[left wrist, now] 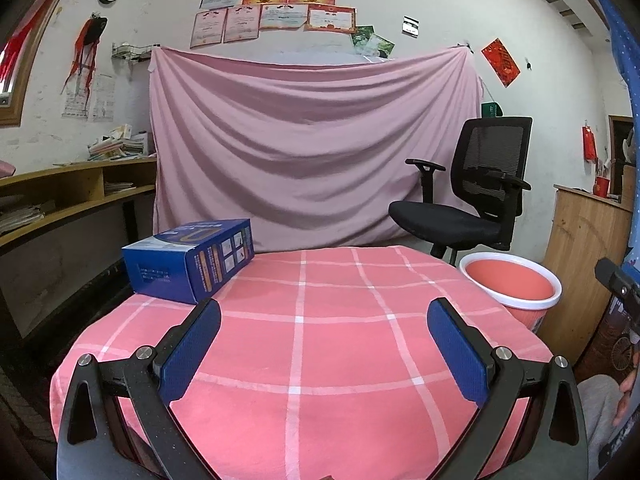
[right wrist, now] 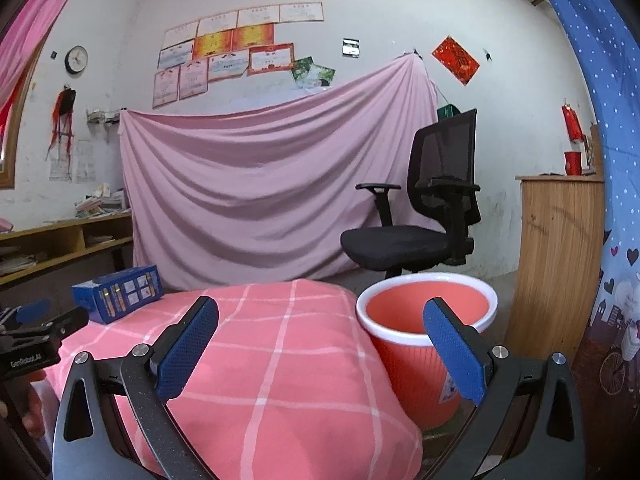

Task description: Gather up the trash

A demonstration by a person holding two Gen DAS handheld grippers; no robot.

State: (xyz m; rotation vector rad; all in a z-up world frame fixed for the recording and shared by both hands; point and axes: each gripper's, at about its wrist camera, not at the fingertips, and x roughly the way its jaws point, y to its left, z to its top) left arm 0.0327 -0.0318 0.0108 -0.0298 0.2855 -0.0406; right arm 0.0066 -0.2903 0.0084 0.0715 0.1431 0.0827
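Hovering low over the near edge of the table, the left gripper (left wrist: 324,334) has its blue-padded fingers spread wide with nothing between them; the right gripper (right wrist: 320,334) hangs likewise spread and empty, off the table's right edge. Pink checked cloth (left wrist: 340,340) covers the whole tabletop. Only candidate for trash: a blue printed cardboard box (left wrist: 192,262), lying flat at the far left corner, one end seemingly poking past the edge. A coral plastic bin with a white rim (right wrist: 426,320) stands on the floor just beside the right edge, mouth open and apparently empty, partly behind the right gripper's outer finger. Black mesh office chair (right wrist: 424,216) and pink draped sheet (left wrist: 312,136) stand well behind. Judgement: nothing collected yet; the box sits on the left gripper's side, the bin across the table. Risks: a clumsy approach could nudge the box off its corner to the floor; soft cloth may drag or bunch under the fingers; a long carry across, or a handover, could slip if the grip catches only a thin cardboard flap.
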